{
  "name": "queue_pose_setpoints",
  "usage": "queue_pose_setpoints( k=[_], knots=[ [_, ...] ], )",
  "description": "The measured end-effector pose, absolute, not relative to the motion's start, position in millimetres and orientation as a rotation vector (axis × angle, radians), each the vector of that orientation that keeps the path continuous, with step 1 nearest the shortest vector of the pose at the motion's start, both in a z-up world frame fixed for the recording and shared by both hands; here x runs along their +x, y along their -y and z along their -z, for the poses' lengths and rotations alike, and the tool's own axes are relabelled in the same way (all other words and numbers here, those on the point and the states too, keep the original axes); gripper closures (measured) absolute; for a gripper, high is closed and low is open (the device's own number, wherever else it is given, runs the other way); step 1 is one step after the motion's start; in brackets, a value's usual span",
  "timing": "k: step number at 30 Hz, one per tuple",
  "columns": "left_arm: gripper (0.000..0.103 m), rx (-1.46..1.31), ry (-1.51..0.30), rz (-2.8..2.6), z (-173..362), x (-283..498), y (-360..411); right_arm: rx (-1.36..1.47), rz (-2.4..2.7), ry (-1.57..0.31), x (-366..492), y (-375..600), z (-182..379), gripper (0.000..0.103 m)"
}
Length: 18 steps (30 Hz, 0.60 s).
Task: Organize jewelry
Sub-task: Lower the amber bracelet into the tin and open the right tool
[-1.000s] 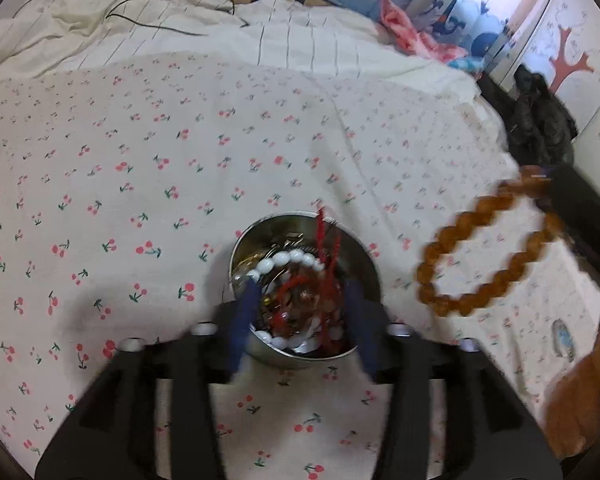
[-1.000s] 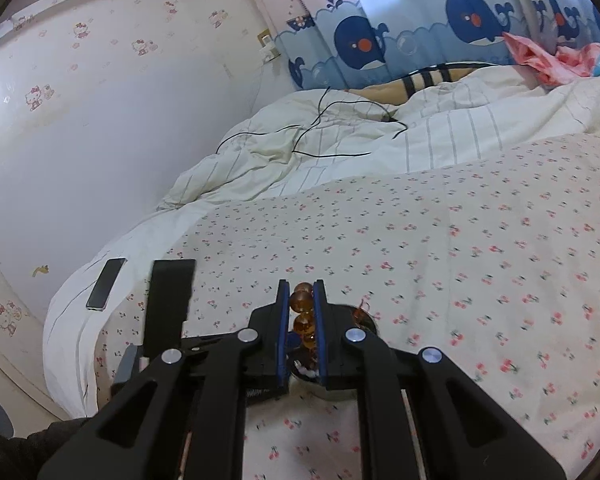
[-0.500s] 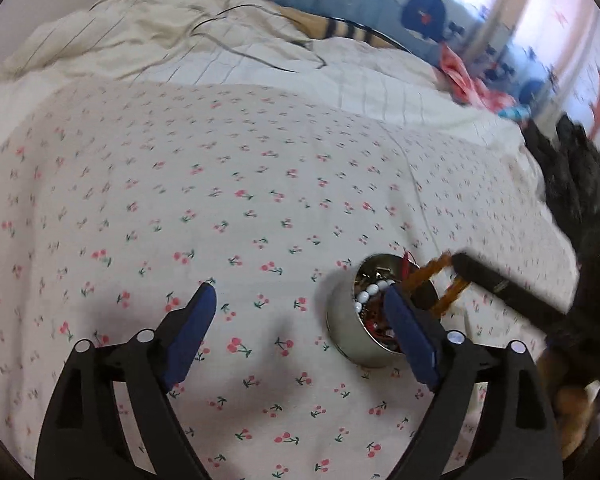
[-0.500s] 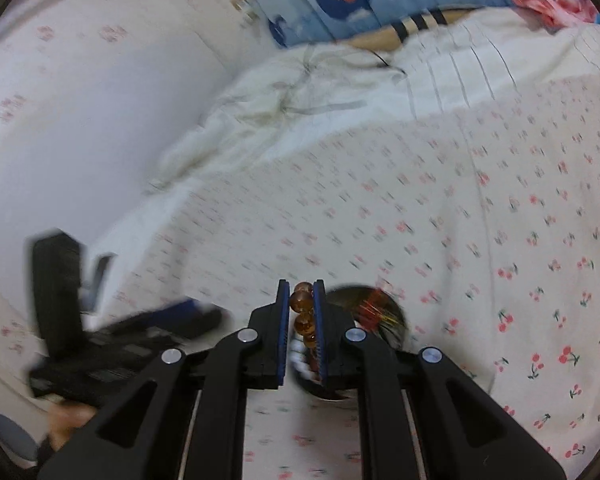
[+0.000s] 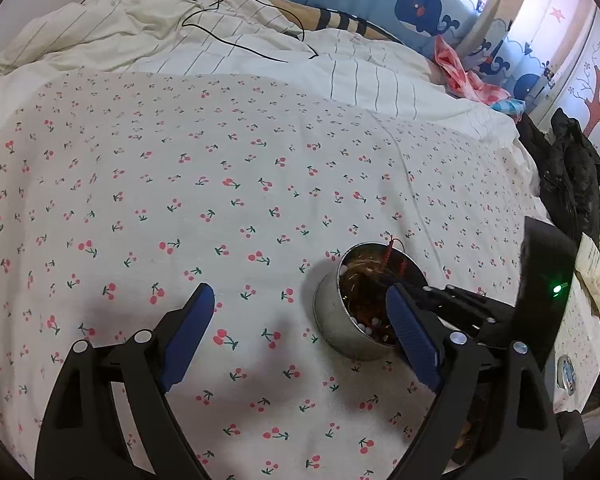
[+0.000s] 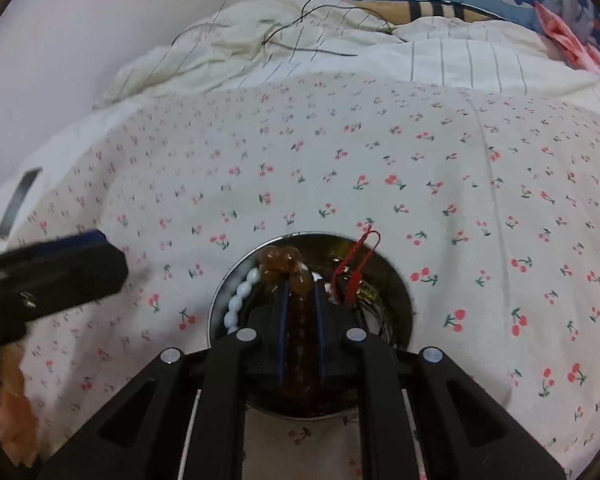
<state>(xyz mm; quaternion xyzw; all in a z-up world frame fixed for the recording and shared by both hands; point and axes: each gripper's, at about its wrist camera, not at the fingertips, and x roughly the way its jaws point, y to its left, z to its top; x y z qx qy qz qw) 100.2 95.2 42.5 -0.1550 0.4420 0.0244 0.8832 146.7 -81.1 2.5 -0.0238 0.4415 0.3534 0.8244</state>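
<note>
Right claw [image 6: 300, 292] grips the amber bead bracelet [image 6: 286, 266] inside the metal tin [image 6: 400, 280]. Left claw [image 5: 296, 320] is spread wide, empty, above the bed [image 5: 220, 168].

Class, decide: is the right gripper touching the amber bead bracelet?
Touching. The right wrist view shows the right gripper closed on the amber bead bracelet, beads squeezed between both blue pads, over the metal tin.

cherry-print sheet [image 5: 220, 184], striped duvet [image 5: 352, 76] (black cable [image 5: 236, 44] on it), whale curtain [image 5: 420, 4].
</note>
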Motion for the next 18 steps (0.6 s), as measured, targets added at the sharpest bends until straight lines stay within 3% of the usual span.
queue_pose_setpoints(
  k=[1, 2, 4, 12, 18],
  knots=[
    [0.019, -0.324, -0.920, -0.052, -42.3, 100.0, -95.4, -0.066, -0.752, -0.945, 145.5, 80.4, -2.7, 0.079],
    [0.019, -0.325, -0.921, -0.051, -42.3, 100.0, -95.4, -0.067, -0.761, -0.947, 143.8, 81.6, -4.1, 0.064],
    [0.019, -0.327, -0.923, -0.047, -42.5, 99.6, -95.0, -0.057, -0.766, -0.938, 140.2, 85.8, -9.9, 0.056],
    [0.018, -0.324, -0.934, -0.037, -40.8, 95.6, -92.1, -0.088, -0.710, -0.814, 114.4, 115.5, -45.1, 0.038],
    [0.018, -0.247, -0.936, -0.070, -36.0, 87.2, -76.4, -0.156, -0.571, -0.723, 77.6, 145.9, -53.6, 0.015]
  ],
)
